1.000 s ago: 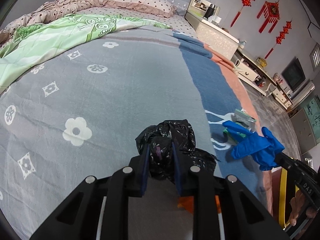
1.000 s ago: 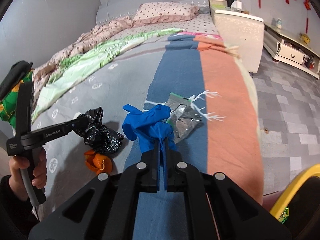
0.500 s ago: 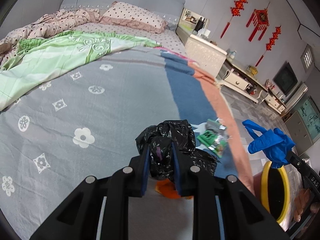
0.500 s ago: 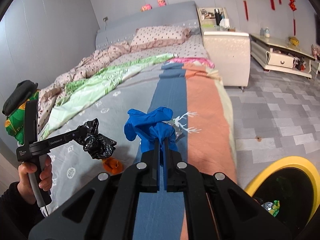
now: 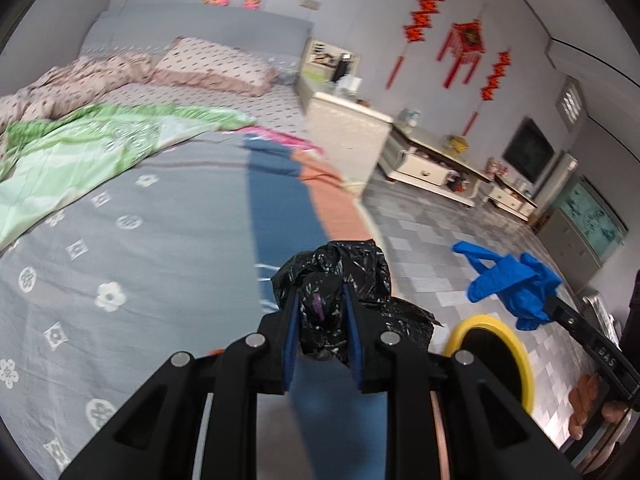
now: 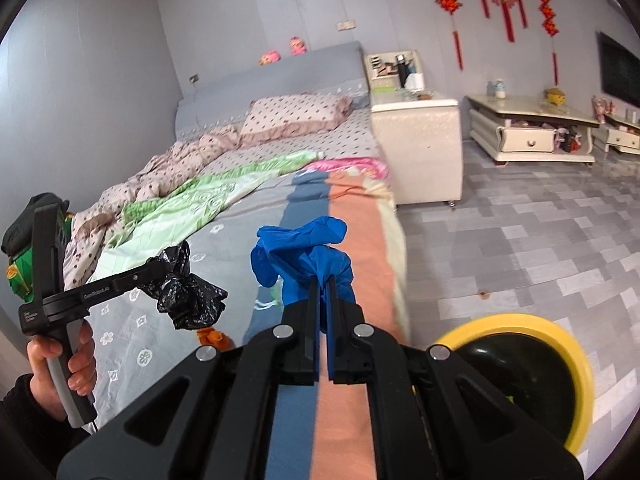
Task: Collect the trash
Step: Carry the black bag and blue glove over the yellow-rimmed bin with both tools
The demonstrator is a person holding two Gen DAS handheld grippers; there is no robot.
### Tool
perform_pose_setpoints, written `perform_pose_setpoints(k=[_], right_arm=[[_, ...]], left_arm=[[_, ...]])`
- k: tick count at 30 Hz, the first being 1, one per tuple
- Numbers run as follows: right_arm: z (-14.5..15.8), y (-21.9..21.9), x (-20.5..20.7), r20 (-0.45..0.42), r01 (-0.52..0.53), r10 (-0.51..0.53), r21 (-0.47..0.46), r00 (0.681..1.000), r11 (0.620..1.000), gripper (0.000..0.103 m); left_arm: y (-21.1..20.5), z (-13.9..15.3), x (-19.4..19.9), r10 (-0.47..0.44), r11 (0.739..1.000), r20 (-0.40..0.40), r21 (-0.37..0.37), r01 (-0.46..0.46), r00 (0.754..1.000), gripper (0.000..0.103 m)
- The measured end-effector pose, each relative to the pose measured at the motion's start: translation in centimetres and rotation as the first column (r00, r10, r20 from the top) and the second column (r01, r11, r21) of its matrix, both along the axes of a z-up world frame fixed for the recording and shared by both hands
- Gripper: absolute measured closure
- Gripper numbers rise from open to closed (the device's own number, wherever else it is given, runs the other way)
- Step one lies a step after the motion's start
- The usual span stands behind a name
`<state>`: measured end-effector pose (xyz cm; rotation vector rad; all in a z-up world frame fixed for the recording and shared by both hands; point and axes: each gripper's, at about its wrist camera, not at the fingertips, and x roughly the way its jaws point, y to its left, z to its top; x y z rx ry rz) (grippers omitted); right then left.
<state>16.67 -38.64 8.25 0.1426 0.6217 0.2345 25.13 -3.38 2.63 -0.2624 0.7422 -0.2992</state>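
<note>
My left gripper (image 5: 320, 300) is shut on a crumpled black plastic bag (image 5: 340, 272), held in the air above the bed's right edge; the same black plastic bag (image 6: 188, 296) hangs from the left gripper (image 6: 160, 270) in the right wrist view. My right gripper (image 6: 323, 280) is shut on a blue rubber glove (image 6: 304, 248), lifted over the orange stripe of the bedspread; the blue rubber glove (image 5: 508, 280) and right gripper (image 5: 550, 306) show at the right of the left wrist view. A yellow-rimmed bin (image 6: 576, 364) with a black liner stands on the floor beside the bed, also the yellow-rimmed bin (image 5: 520, 356).
An orange peel (image 6: 212, 336) lies on the grey bedspread (image 5: 120, 248) under the bag. A green quilt (image 6: 180, 208), pillow (image 6: 296, 114), white bedside cabinet (image 6: 420, 148) and low TV cabinet (image 6: 532, 128) lie beyond. Grey tiled floor (image 6: 520, 248) spreads right of the bed.
Both grippers have risen and swung right, off the bedspread toward the floor side, carrying the bag and the glove. The foil wrapper has dropped out of view; the bin has come into view.
</note>
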Motion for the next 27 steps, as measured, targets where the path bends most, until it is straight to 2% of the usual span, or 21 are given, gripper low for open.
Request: perform_pose_setpoints(k=[5, 11, 18, 27], right_arm=[[1.0, -4.4, -2.3, 0.018, 0.069, -0.069, 0.004, 0.997, 0.998, 0.101], [0.9, -9.6, -4.6, 0.009, 0.153, -0.153, 0.011, 0.988, 0.988, 0.101], [-0.5, -14.8, -6.3, -0.015, 0.225, -0.225, 0.017, 0.974, 0.974, 0.101], [-4.1, -18.0, -5.7, -0.087, 0.259, -0.255, 0.039, 0.963, 0.965, 0.1]], left_arm=[[-5.7, 1.4, -1.1, -0.092, 0.996, 0.028, 0.005, 0.092, 0.995, 0.084], [-11.7, 1.5, -2.0, -0.184, 0.983, 0.03, 0.034, 0.183, 0.983, 0.083], [-17.2, -0.7, -2.1, -0.254, 0.966, -0.017, 0.05, 0.255, 0.967, 0.084], [-22.6, -4.3, -2.2, -0.316, 0.943, -0.076, 0.088, 0.322, 0.946, 0.083]])
